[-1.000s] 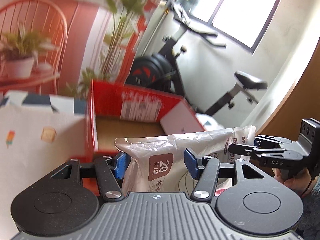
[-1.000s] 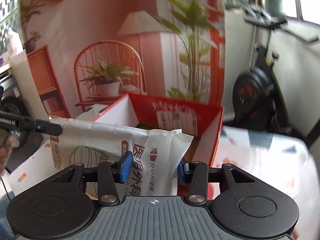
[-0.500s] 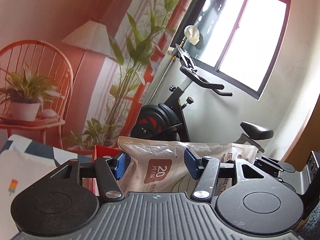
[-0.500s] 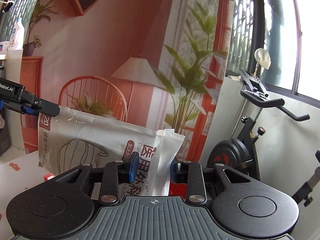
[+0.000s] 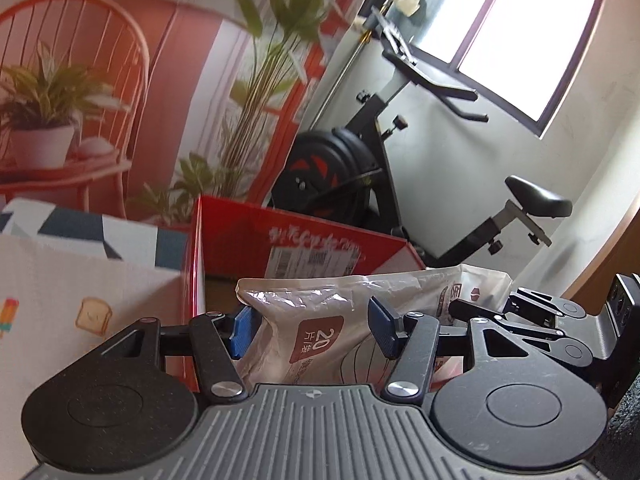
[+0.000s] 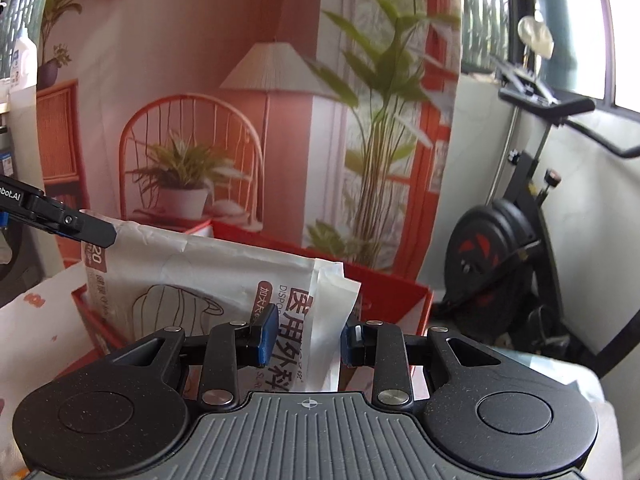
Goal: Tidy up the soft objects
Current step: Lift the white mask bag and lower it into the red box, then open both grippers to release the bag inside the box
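Both grippers' fingers, left (image 5: 312,330) and right (image 6: 308,338), pinch opposite ends of the mask packet (image 5: 320,340), keeping it taut above the red box (image 5: 304,252) beyond them, likely for dropping in.

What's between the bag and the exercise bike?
The red box: its far wall stands behind the bag and in front of the bike in the left wrist view. The right wrist view agrees.

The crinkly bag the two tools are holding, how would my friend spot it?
Find the black exercise bike by the window, then the open red box in front of it. Just above that box hangs a pale plastic bag, pinched between the left tool and the right tool. It alone shows a brown square printed "20".
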Available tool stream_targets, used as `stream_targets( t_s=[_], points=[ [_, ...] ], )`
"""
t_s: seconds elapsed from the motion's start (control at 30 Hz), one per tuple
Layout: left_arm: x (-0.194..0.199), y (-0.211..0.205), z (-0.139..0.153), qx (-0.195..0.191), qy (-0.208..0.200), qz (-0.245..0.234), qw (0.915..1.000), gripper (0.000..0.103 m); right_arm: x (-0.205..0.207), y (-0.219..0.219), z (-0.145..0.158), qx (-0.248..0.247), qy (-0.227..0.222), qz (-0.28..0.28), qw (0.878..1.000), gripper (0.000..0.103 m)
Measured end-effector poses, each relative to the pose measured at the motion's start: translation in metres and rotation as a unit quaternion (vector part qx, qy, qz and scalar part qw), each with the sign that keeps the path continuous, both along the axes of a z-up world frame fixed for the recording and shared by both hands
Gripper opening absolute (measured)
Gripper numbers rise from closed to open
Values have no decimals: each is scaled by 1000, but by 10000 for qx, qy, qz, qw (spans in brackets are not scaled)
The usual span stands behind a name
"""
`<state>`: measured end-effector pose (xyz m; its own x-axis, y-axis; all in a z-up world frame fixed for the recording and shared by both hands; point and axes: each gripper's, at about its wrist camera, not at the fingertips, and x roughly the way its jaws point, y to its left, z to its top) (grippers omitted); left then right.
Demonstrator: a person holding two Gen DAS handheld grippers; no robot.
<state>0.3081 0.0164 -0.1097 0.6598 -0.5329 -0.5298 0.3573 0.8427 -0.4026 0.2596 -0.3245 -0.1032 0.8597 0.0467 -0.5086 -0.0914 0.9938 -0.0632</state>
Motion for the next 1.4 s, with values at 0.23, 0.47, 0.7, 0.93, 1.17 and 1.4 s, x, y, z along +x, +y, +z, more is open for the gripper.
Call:
stream_targets(
  t_s=[0.23,0.47,0.7,0.93,1.17,1.4],
  points=[
    [12,-1,-18,193,463,44,9987,60,3,-7,-16,508,537,-201,9971,15],
    [9,-3,-28,332,727,36,9968,60,-4,-7,-36,569,932,-234,9937,15],
    [-2,9,-13,161,567,299,9978,61,-14,1,-39,403,998,-51,9942,14],
    [-12,9,-2,234,138,595,9979,61,-20,5,-38,235,913,4,9955,14],
    [-3,-16,5,269,-151,461,9985,51,-22,8,-37,137,901,140,9957,14],
    [0,-47,-16,1026,0,57,9947,46,-28,9,-27,208,905,82,9956,29]
  ],
)
